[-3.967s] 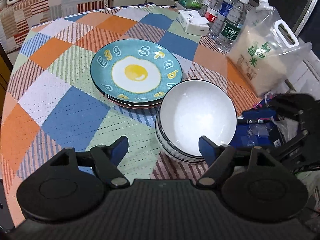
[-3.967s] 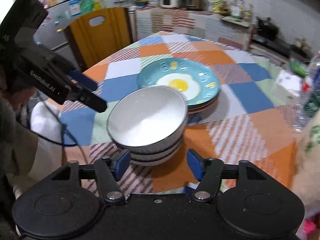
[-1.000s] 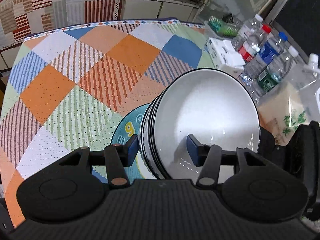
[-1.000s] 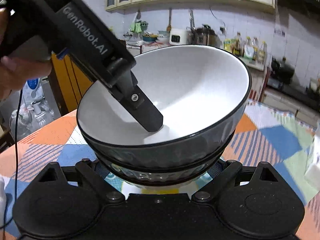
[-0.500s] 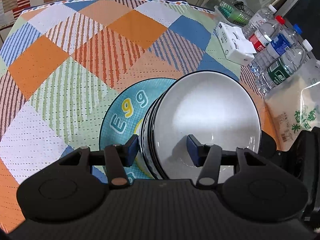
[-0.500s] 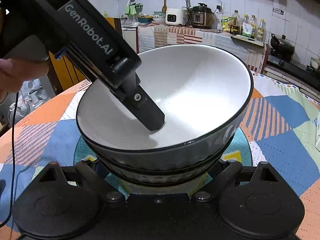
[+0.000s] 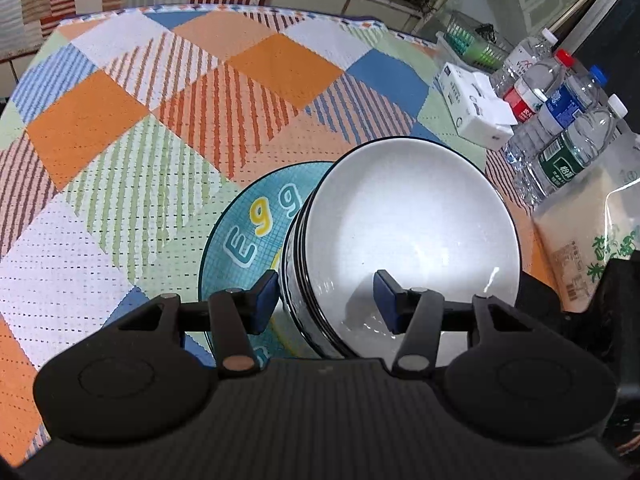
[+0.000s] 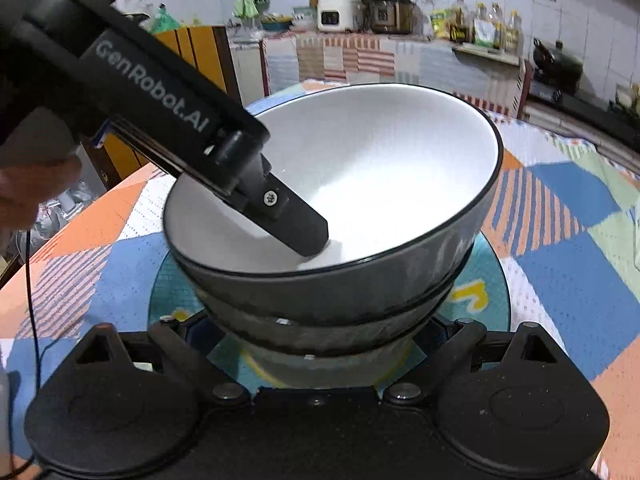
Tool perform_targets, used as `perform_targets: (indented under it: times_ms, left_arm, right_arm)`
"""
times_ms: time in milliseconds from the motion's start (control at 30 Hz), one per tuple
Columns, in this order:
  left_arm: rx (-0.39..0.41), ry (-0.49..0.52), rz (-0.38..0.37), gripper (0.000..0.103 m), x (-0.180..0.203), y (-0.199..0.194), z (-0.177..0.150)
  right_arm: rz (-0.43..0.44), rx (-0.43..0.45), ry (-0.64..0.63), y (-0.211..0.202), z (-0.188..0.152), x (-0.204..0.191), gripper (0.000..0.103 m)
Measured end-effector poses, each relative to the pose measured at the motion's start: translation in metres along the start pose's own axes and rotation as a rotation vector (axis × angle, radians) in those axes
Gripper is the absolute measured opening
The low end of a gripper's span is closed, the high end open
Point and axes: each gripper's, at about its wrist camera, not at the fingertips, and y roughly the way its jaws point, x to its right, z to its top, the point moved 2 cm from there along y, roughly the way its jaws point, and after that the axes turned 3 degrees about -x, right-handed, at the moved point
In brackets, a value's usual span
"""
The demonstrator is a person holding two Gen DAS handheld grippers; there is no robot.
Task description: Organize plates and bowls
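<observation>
Nearest in the left wrist view, the left gripper (image 7: 326, 294) is clamped on the near wall of the stack of bowls (image 7: 404, 232): one blue pad sits outside the rim, the other inside the top bowl. In the right wrist view the right gripper (image 8: 320, 334) reaches under the same stack, its fingertips hidden behind the bowls' lower walls. They seem to straddle the base, but whether they press on it cannot be told.

The stack hangs low over the blue egg plate (image 7: 240, 240), tilted, and it is not clear whether its foot touches the plate yet. That plate lies on the checked tablecloth (image 7: 120, 128), in the near half of the table.

The risk, as I judge it, is the tilt. Letting go while the bowls lean could make the stack rock, slide off centre on the glazed plate or knock it. A one-wall pinch could also slip and let the nested bowls shift.

Only the left view shows the water bottles (image 7: 560, 128), the white box (image 7: 476, 112) and the rice bag (image 7: 592, 240) at the far right. Only the right view shows the stack from the side, with three nested rims, and the left gripper's finger reaching into the top bowl.
</observation>
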Motion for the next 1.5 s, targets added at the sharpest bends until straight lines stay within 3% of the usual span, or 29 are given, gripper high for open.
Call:
perform_targets:
  times_ms: [300, 467, 600, 867, 1000, 1267, 1500]
  left_arm:
    - [0.014, -0.026, 0.029, 0.054, 0.009, -0.020, -0.016]
    - [0.060, -0.049, 0.069, 0.056, 0.010, -0.042, -0.018]
    - [0.087, -0.040, 0.138, 0.056, 0.012, -0.071, -0.022]
    - [0.128, -0.028, 0.131, 0.062, 0.019, -0.134, -0.044]
    - [0.146, -0.018, 0.189, 0.063, 0.026, -0.163, -0.058]
    - [0.202, 0.003, 0.255, 0.067, 0.038, -0.219, -0.084]
    - [0.226, 0.004, 0.301, 0.075, 0.047, -0.231, -0.104]
  right_arm:
    - [-0.080, -0.018, 0.041, -0.024, -0.014, -0.009, 0.097]
    - [-0.025, -0.033, 0.151, -0.038, -0.017, -0.006, 0.097]
    - [-0.040, -0.008, 0.160, -0.052, -0.020, -0.013, 0.097]
    - [-0.051, 0.016, 0.171, -0.096, -0.014, -0.024, 0.097]
    - [-0.046, 0.042, 0.192, -0.120, -0.014, -0.033, 0.097]
    - [-0.133, -0.006, 0.231, -0.159, -0.012, -0.052, 0.098]
    - [-0.192, -0.008, 0.296, -0.194, -0.013, -0.064, 0.097]
